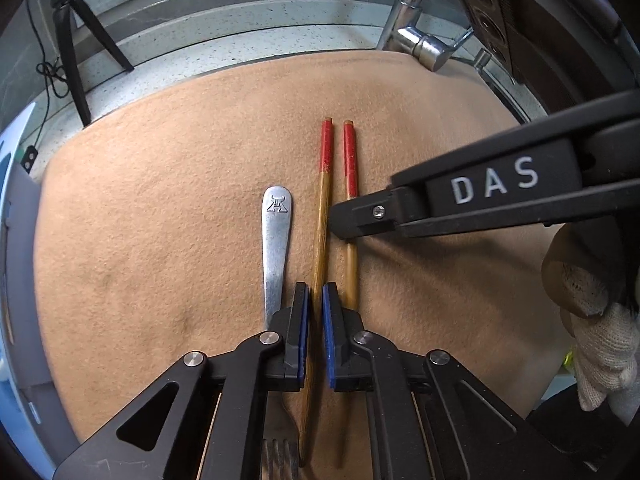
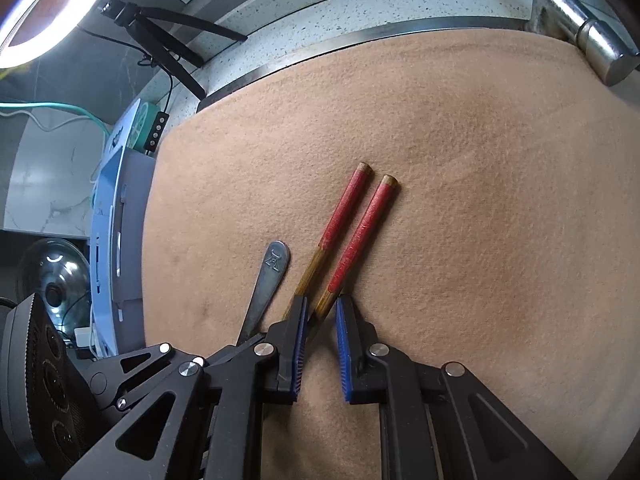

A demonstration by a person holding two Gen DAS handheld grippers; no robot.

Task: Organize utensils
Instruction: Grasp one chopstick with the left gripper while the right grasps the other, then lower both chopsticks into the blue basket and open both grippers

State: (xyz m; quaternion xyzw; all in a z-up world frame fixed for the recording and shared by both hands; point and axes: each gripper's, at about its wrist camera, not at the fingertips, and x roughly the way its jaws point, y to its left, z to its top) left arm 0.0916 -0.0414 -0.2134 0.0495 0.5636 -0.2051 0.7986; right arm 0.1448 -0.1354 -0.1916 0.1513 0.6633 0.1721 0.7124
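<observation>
Left wrist view: at lower centre, the left gripper (image 1: 316, 300) is clenched on the left red-ended bamboo chopstick (image 1: 320, 240) on the tan felt mat (image 1: 160, 200), while the right gripper (image 1: 334, 222) grasps the right red-ended bamboo chopstick (image 1: 350, 264) at centre, steel fork (image 1: 275, 248) just left.

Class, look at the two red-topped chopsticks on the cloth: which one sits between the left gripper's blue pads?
The chopstick nearer the fork: this left chopstick runs between the left gripper pads. The other chopstick lies outside them, under the right gripper.

Tan felt mat (image 1: 160, 200) over speckled grey countertop (image 1: 208, 40); bears one steel fork (image 1: 276, 240) and two red-ended bamboo chopsticks (image 1: 325, 200), side by side.
</observation>
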